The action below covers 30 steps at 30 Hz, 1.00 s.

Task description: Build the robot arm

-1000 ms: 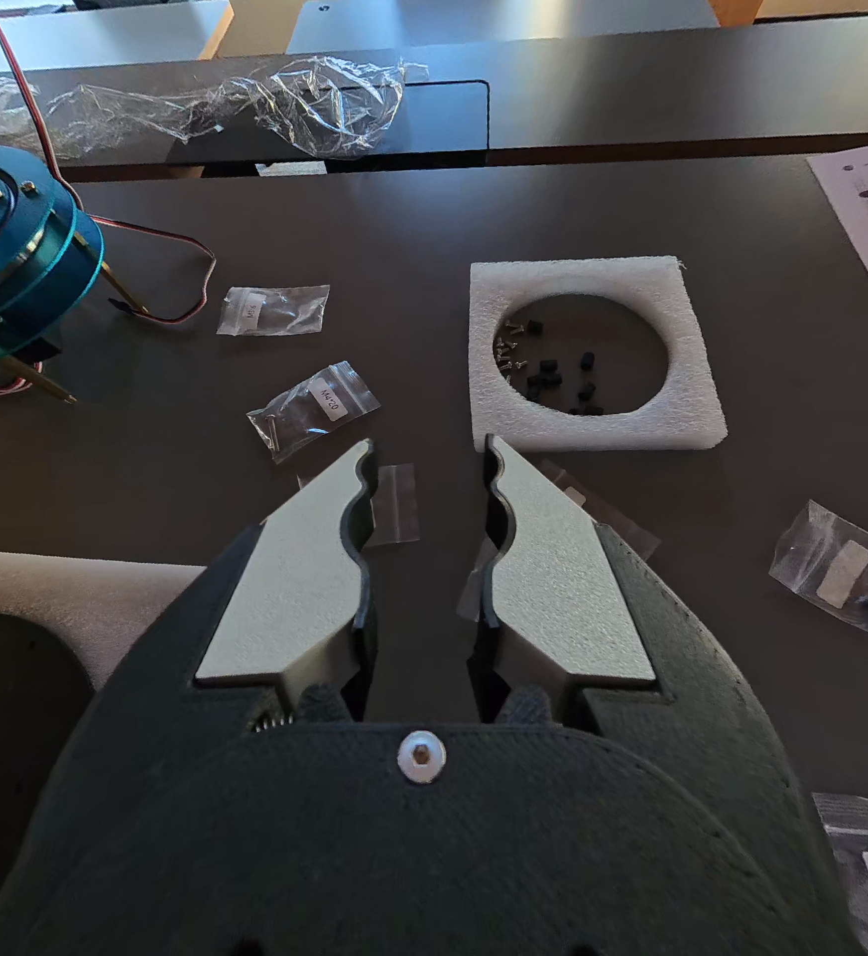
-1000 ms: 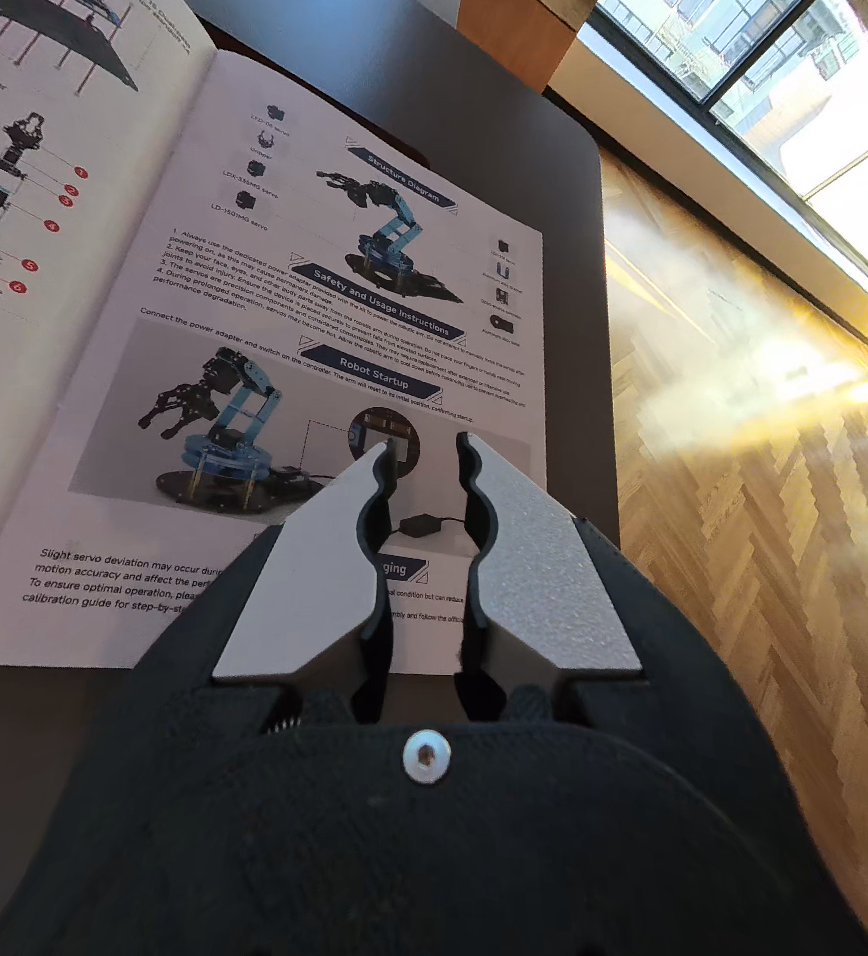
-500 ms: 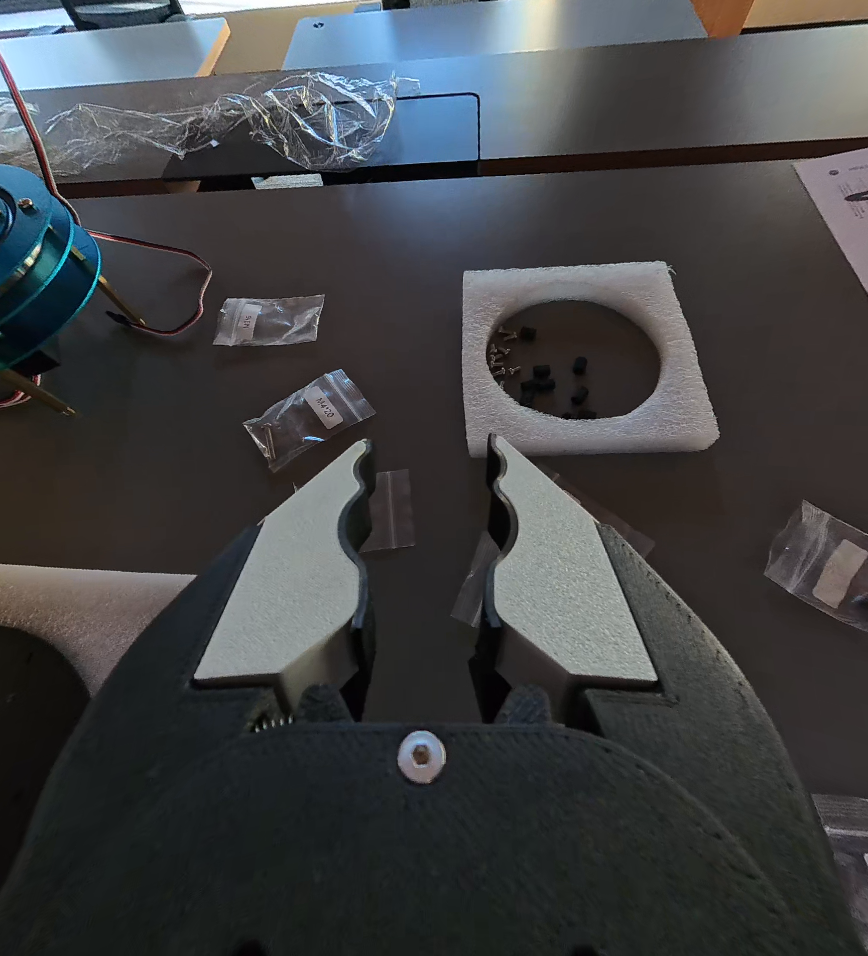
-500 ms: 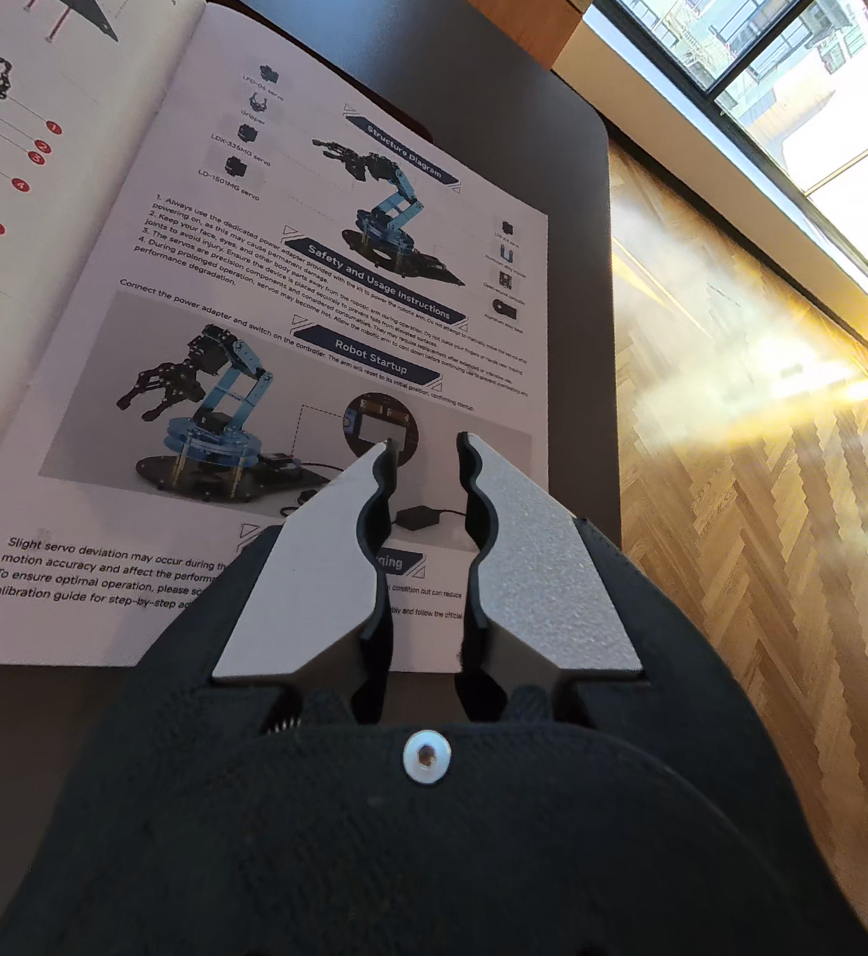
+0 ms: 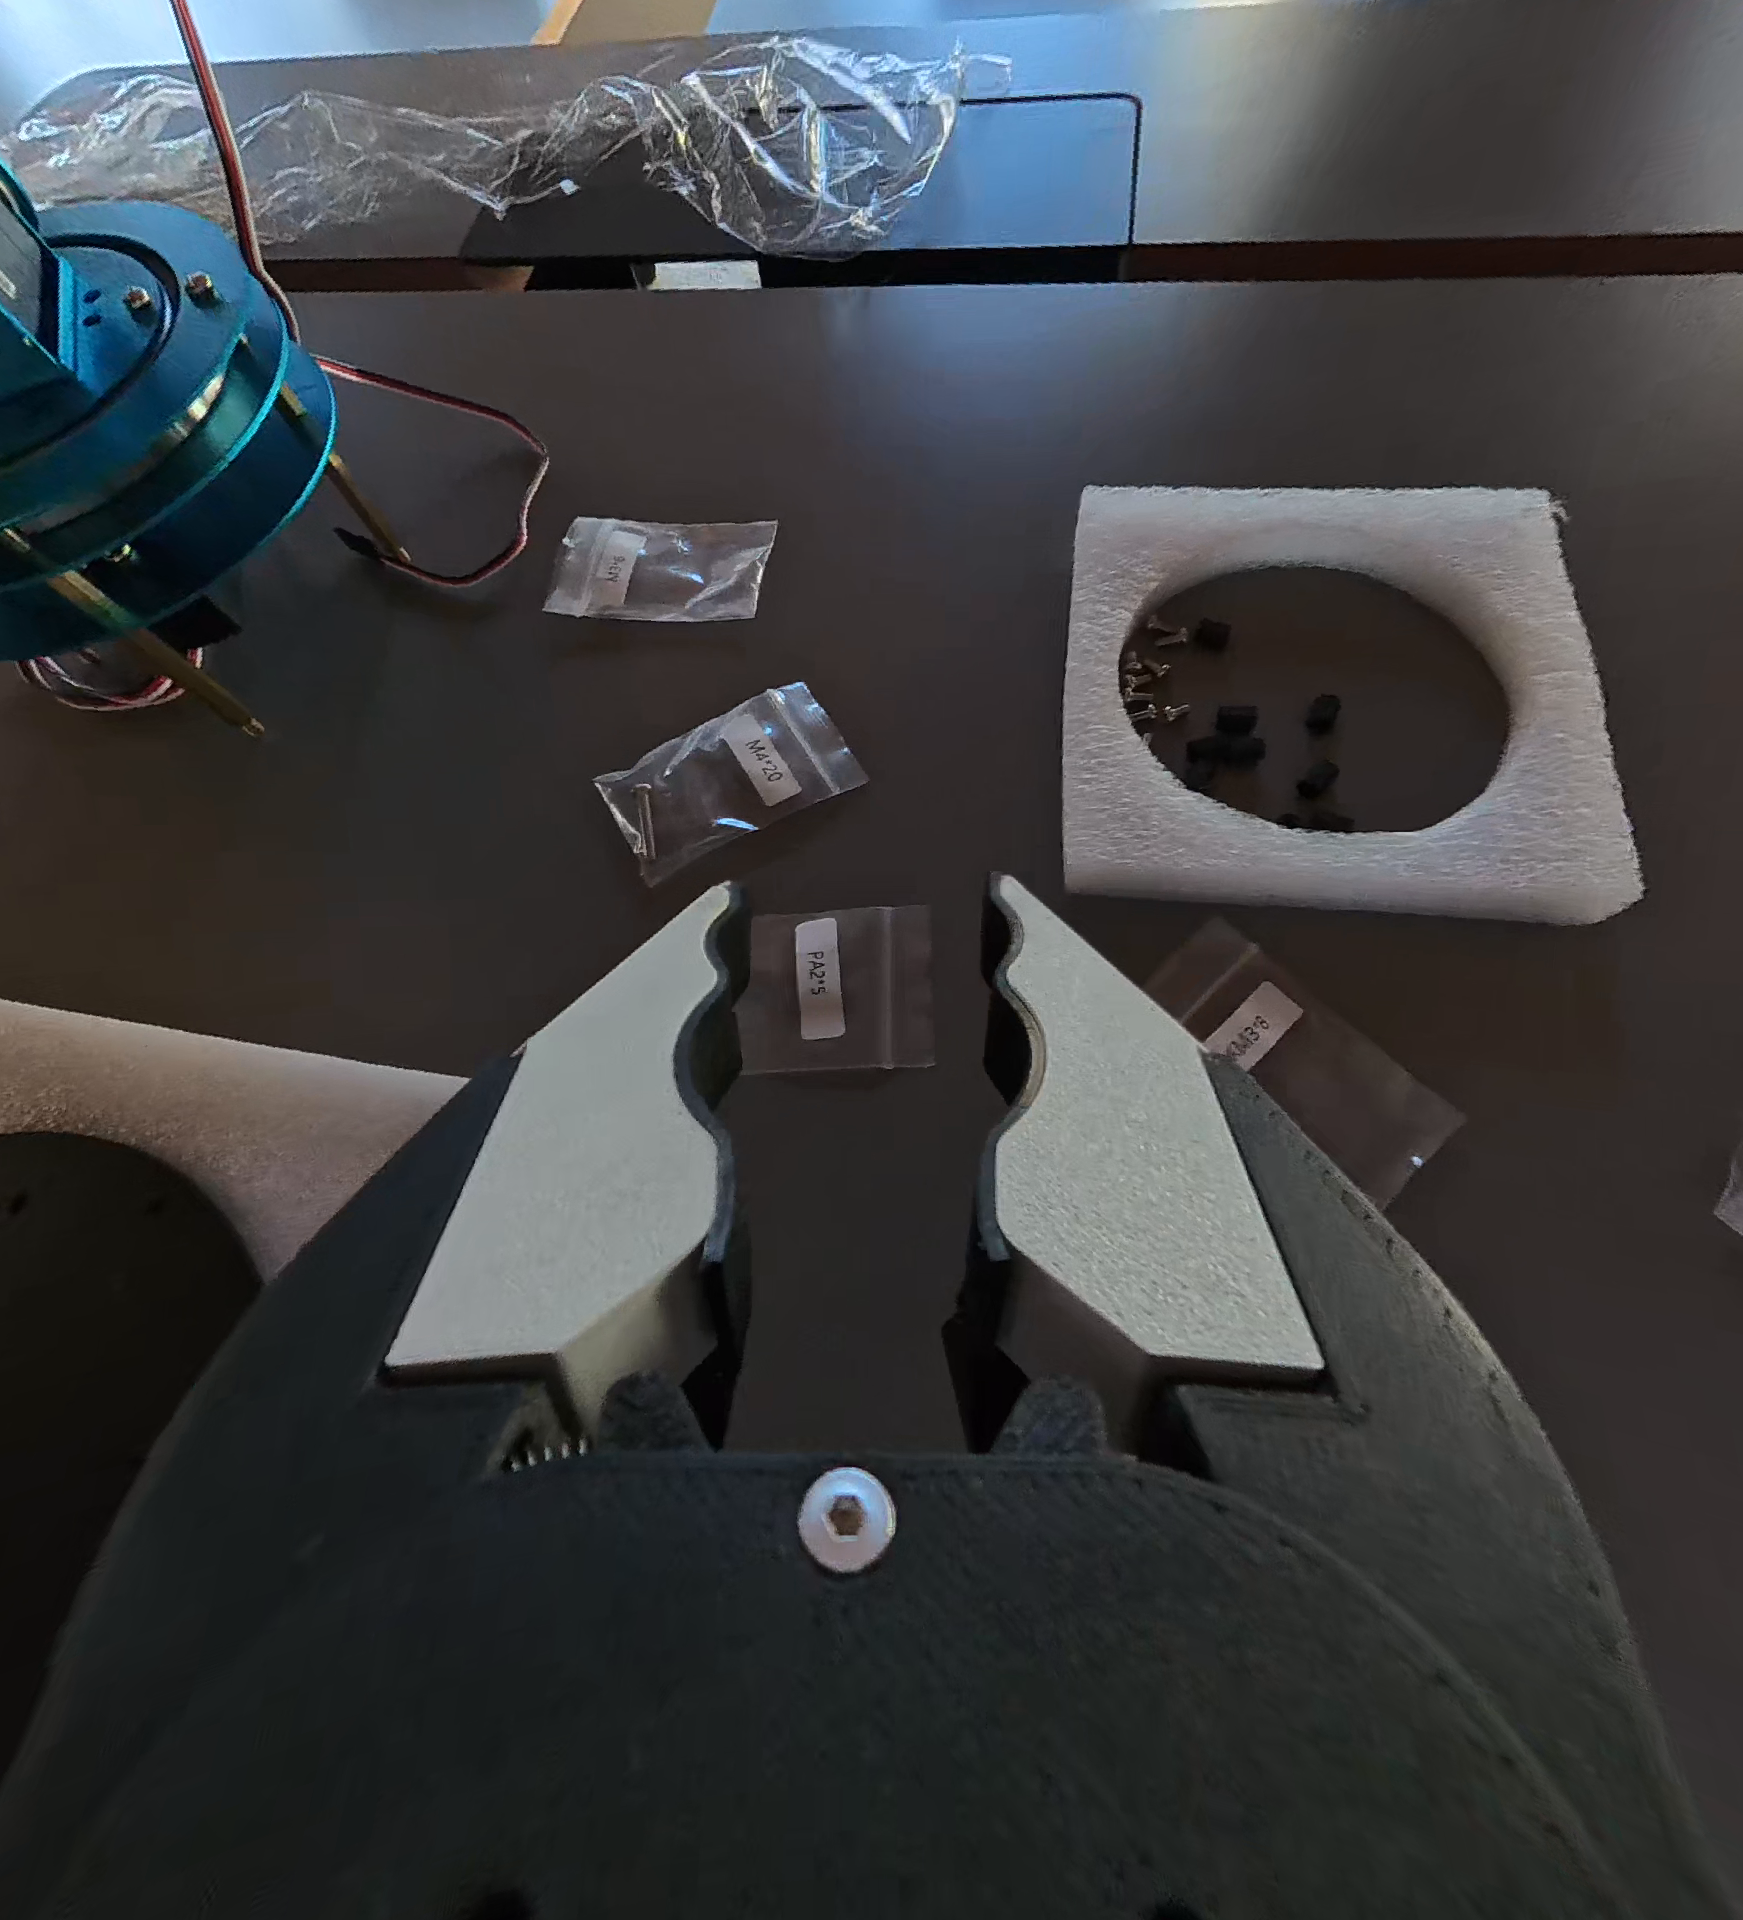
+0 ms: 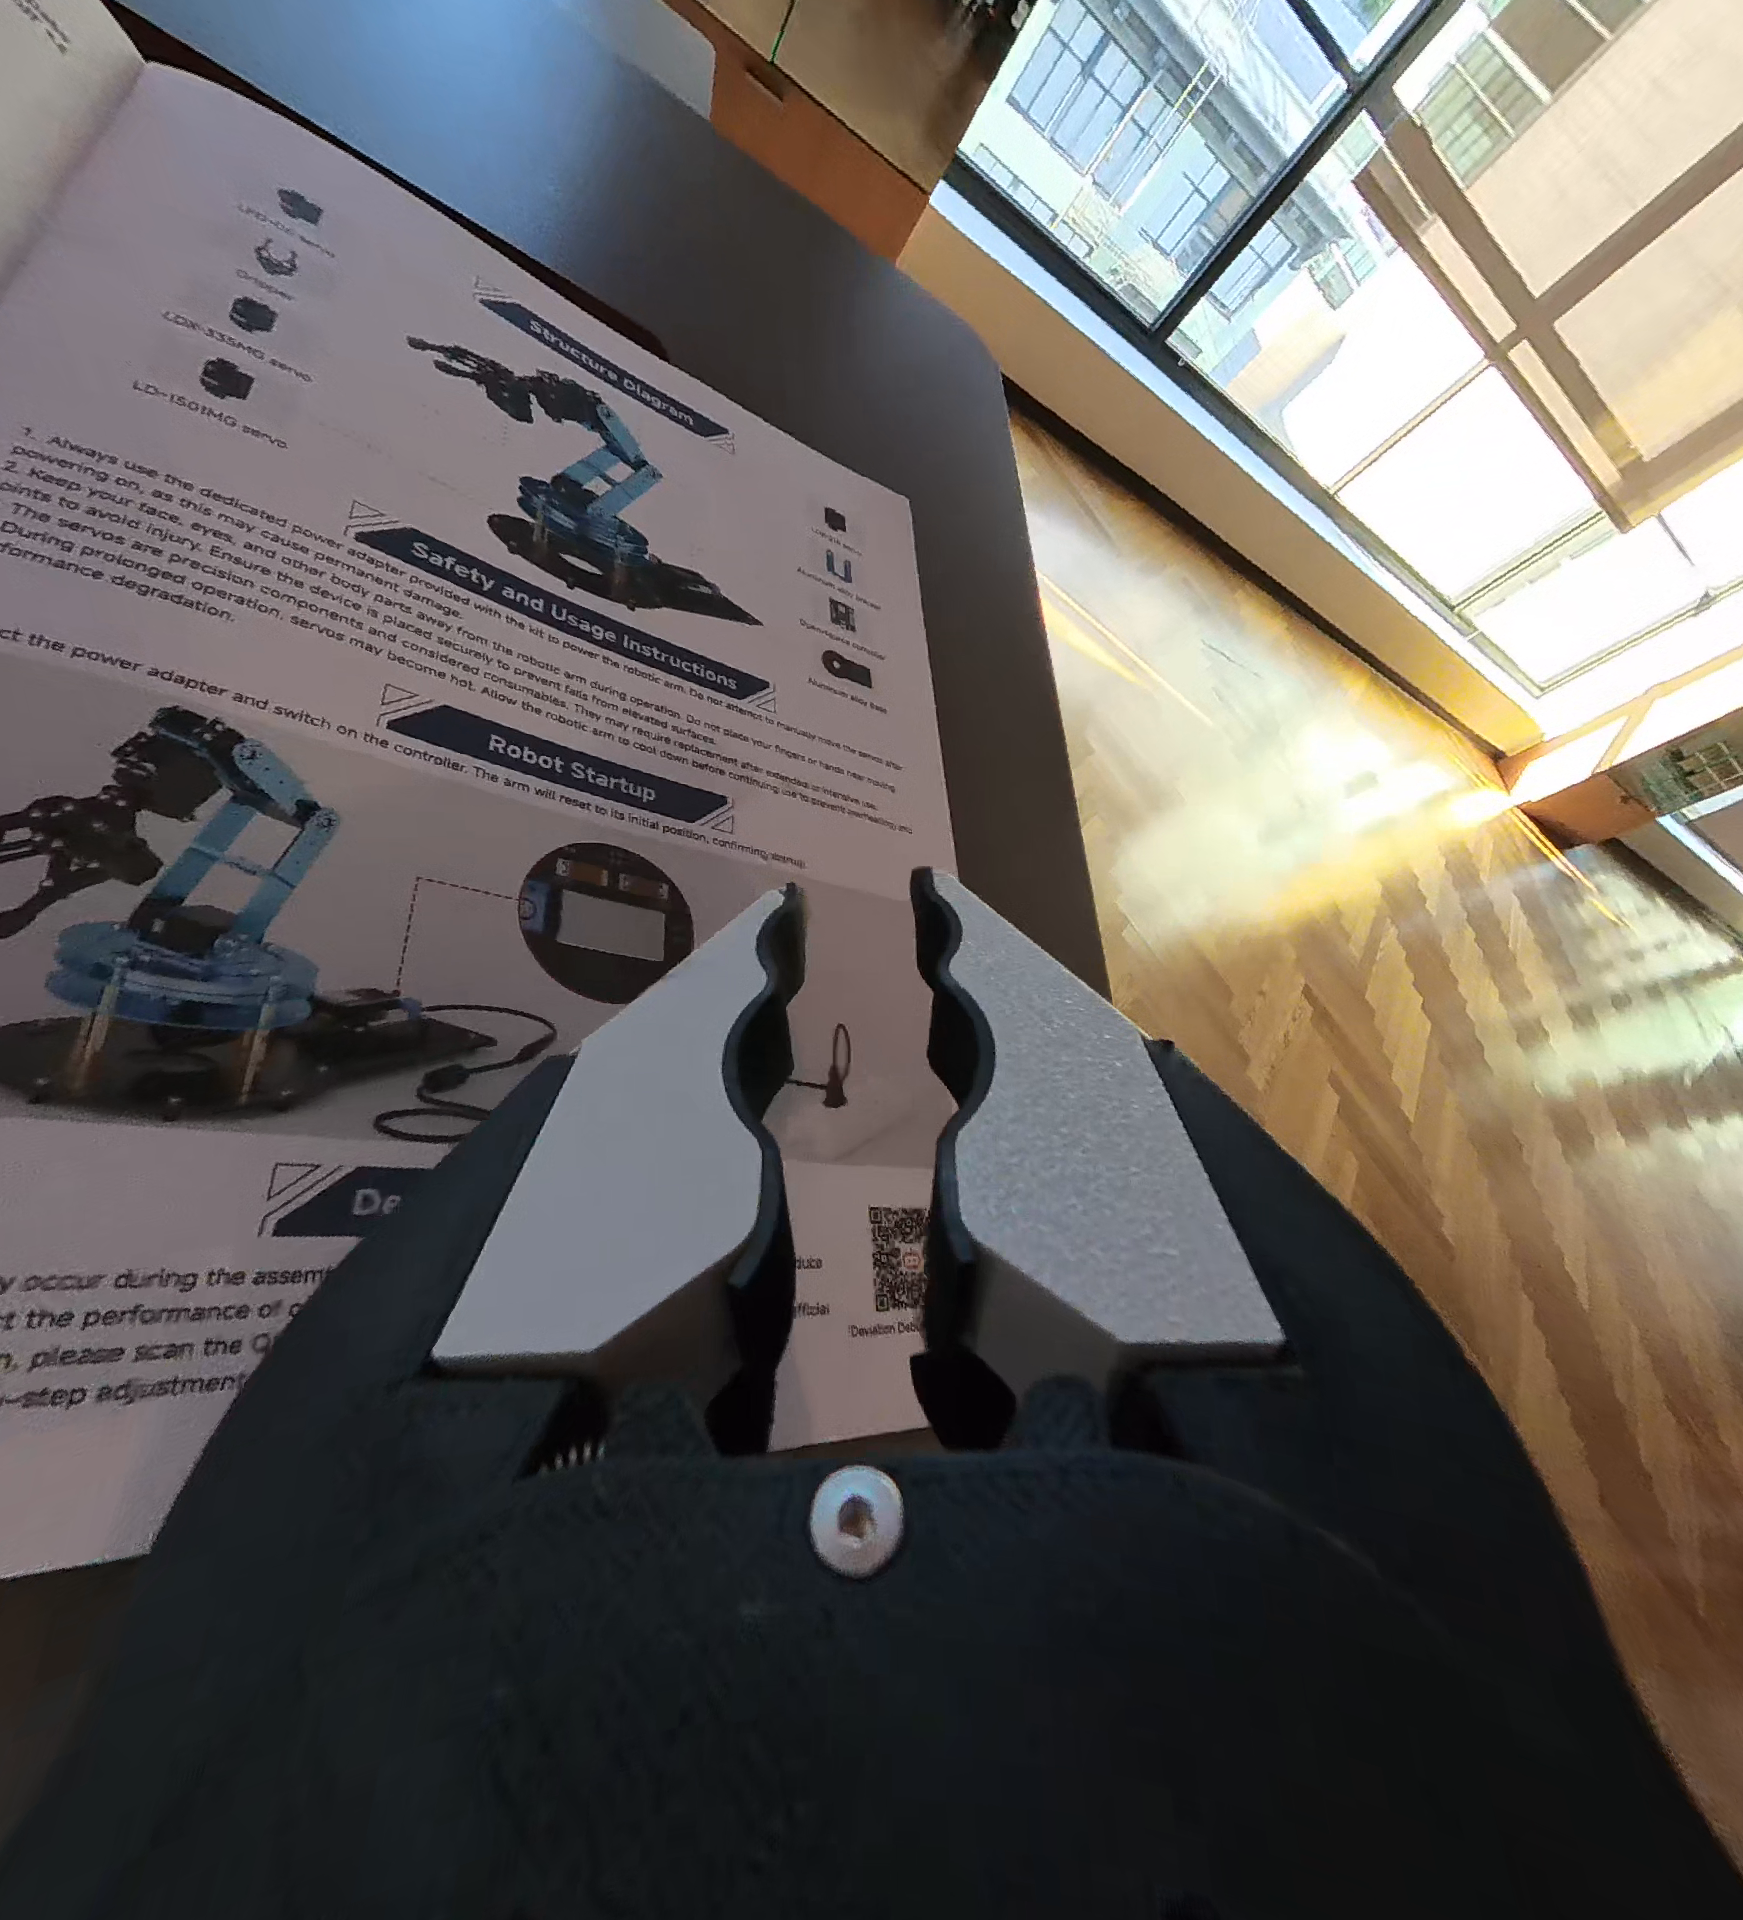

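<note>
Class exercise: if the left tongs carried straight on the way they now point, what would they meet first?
Probably the small clear bag with a white label, lying flat on the dark table between the open left tongs. Beyond it lies another labelled bag. Depth is uncertain; the tongs appear to be above the table.

Left gripper (image 5: 859, 899): jaws standing wide apart, nothing between them, the two pale fingers (image 5: 586, 1143) splaying outward toward the tips. It is pointing forward and angling downward. Wavy black inner pads are facing each other across the gap.

Right gripper (image 6: 851, 883): jaws sitting closer together, a narrow gap showing at the tips, gripping nothing. Its fingers (image 6: 1085, 1153) are pointing forward at a shallow downward tilt, the body rolling slightly to one side.
</note>
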Tool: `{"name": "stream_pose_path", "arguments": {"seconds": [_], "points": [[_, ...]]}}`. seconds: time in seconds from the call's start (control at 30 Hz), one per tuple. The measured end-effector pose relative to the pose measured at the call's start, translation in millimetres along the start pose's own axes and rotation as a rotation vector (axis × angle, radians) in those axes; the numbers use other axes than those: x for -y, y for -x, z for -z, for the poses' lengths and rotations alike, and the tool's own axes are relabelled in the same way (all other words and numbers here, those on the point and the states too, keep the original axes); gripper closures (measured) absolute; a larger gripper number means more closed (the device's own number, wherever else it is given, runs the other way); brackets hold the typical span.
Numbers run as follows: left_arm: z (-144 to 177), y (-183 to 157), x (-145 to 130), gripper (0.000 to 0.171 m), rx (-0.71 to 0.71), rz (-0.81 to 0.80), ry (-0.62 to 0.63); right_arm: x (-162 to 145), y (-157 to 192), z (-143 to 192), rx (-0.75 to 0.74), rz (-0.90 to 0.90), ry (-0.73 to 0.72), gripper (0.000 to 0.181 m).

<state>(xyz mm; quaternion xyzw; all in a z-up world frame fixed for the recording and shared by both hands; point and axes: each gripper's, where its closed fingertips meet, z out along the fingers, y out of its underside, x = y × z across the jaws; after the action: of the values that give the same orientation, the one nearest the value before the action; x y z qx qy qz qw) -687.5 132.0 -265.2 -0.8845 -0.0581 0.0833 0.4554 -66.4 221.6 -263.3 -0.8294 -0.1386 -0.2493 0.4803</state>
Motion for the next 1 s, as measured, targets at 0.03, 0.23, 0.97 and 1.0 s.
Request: {"name": "stream_pose_path", "arguments": {"seconds": [0.03,0.23,0.97,1.0], "points": [[-1,-2,2,0.129,-0.011,0.006,-0.015,4,3,1,0.012,-0.003,-0.027,0.162],[2,-23,14,0.134,-0.075,-0.051,-0.101,42,38,25,0.24,-0.032,-0.268,0.162],[-8,-58,1,0.137,-0.28,-0.022,-0.05,148,200,12,1.128,-0.095,-0.078,0.159],[-9,-58,0,0.138,-0.279,-0.021,-0.048,149,202,14,1.158,-0.128,-0.083,0.159]]}}
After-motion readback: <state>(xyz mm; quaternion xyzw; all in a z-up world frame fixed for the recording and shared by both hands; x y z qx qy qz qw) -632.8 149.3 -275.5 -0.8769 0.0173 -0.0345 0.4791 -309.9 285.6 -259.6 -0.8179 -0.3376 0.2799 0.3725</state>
